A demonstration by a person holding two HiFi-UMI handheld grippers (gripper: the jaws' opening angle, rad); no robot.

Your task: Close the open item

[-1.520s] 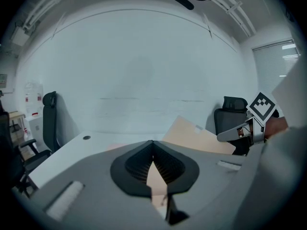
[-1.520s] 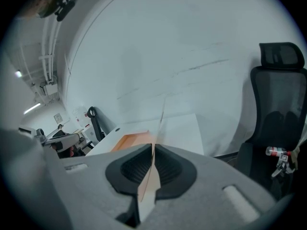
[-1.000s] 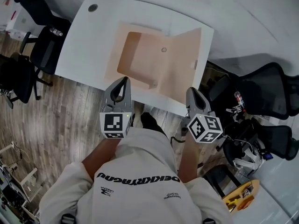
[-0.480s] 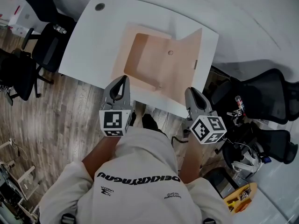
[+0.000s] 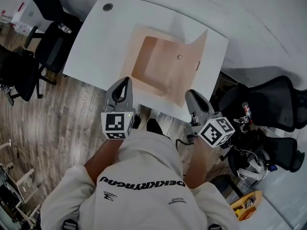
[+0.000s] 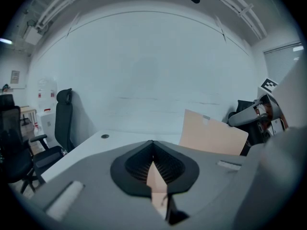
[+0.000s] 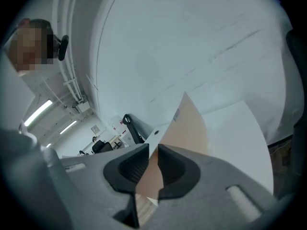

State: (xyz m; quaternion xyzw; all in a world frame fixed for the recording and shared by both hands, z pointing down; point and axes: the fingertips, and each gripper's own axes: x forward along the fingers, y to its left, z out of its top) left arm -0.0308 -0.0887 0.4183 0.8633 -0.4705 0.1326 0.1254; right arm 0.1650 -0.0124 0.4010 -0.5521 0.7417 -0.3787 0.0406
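A tan flat case (image 5: 156,66) lies open on the white table (image 5: 91,47). Its lid (image 5: 194,63) stands up along the right side. That lid also shows in the left gripper view (image 6: 213,135) and the right gripper view (image 7: 187,128). My left gripper (image 5: 123,84) hovers at the table's near edge, just in front of the case's left corner, its jaws shut (image 6: 152,145) and empty. My right gripper (image 5: 190,96) hangs off the near edge below the lid. Its jaws (image 7: 152,150) are opening, a narrow gap between them, nothing in it.
Black office chairs stand left of the table (image 5: 48,47) and to the right (image 5: 268,104). A round cable hole (image 5: 108,6) sits in the table's far left corner. Wooden floor lies to the left; a yellow object (image 5: 247,202) lies at bottom right.
The right gripper has tilted, its tips swinging left toward the case's near edge and its marker cube drifting right. The left gripper has barely moved. The view has shifted a little.
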